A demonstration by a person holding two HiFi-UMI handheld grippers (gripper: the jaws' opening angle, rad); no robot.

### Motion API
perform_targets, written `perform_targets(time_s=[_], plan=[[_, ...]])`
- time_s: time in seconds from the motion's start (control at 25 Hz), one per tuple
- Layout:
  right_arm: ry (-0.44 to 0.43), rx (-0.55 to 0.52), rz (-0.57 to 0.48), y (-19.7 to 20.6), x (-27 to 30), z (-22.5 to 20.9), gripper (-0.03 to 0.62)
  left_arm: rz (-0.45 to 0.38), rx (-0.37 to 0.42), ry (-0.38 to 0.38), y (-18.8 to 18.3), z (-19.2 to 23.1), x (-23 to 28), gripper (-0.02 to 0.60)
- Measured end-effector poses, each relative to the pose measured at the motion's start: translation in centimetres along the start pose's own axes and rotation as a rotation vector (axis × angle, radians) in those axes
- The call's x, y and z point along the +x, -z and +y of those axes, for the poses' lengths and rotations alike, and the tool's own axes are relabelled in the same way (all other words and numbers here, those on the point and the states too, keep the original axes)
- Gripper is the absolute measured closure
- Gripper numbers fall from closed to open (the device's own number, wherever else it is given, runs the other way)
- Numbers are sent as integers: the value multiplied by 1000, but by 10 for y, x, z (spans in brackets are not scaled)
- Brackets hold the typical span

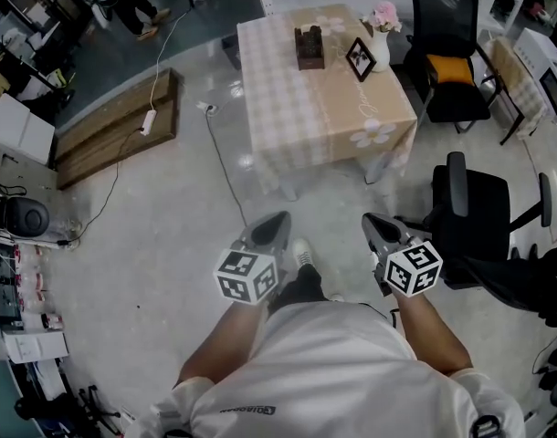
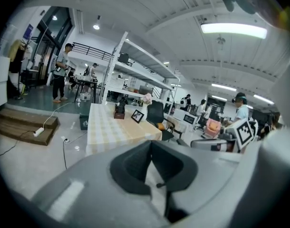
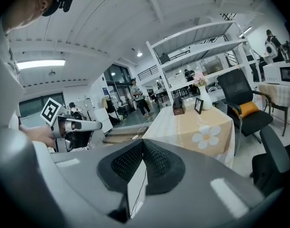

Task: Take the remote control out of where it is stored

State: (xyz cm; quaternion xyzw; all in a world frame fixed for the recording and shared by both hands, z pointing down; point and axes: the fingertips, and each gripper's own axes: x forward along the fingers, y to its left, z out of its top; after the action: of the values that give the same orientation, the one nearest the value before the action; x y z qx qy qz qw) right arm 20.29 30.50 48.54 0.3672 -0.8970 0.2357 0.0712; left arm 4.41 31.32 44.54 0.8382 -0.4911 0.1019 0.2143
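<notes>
Head view looked steeply down on a square table (image 1: 315,108) draped in a beige-and-white checked cloth with daisy prints, and both hand-held tools hung well short of that table's near edge, above the grey floor. The grey left gripper (image 1: 277,219), carrying its marker cube, had its jaws pressed together with nothing between them; the left gripper view showed the two dark pads meeting at the tip, aimed toward the table. The grey right gripper (image 1: 372,220) was likewise closed tight and empty, its ribbed pads touching in the right gripper view. Toward the table's far edge stood a dark brown box-shaped wooden holder (image 1: 309,46). The remote control itself could not be made out in any view, so whether it sat inside that holder could not be told. Just right of the holder on the table leaned a black-framed picture (image 1: 360,58), and at the table's far right corner stood a white vase of pink flowers (image 1: 381,26). A black office chair with an orange cushion (image 1: 452,57) stood beside the table's right side, and a second black armchair (image 1: 470,217) stood off the table's near right corner. Left of the table lay a long, low brown wooden platform (image 1: 105,130) with a white power strip (image 1: 150,121) on it
</notes>
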Motion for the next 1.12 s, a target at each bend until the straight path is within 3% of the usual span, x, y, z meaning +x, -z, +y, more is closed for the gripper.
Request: perform_targets(time_s=[0.32,0.68,0.84,1.12], plan=[[25,-14,1,-51,70,-23,588,-16,3,23,-54,64,49,577],[78,-43,-5,-94,156,-43,588,-21,70,66,-100,135,87,577],[97,-67,-17,-111,186,-43,588,-26,100,78,-113,162,96,577],[127,-81,16,-117,208,-49,588,-33,74,86,-121,190,109,577]])
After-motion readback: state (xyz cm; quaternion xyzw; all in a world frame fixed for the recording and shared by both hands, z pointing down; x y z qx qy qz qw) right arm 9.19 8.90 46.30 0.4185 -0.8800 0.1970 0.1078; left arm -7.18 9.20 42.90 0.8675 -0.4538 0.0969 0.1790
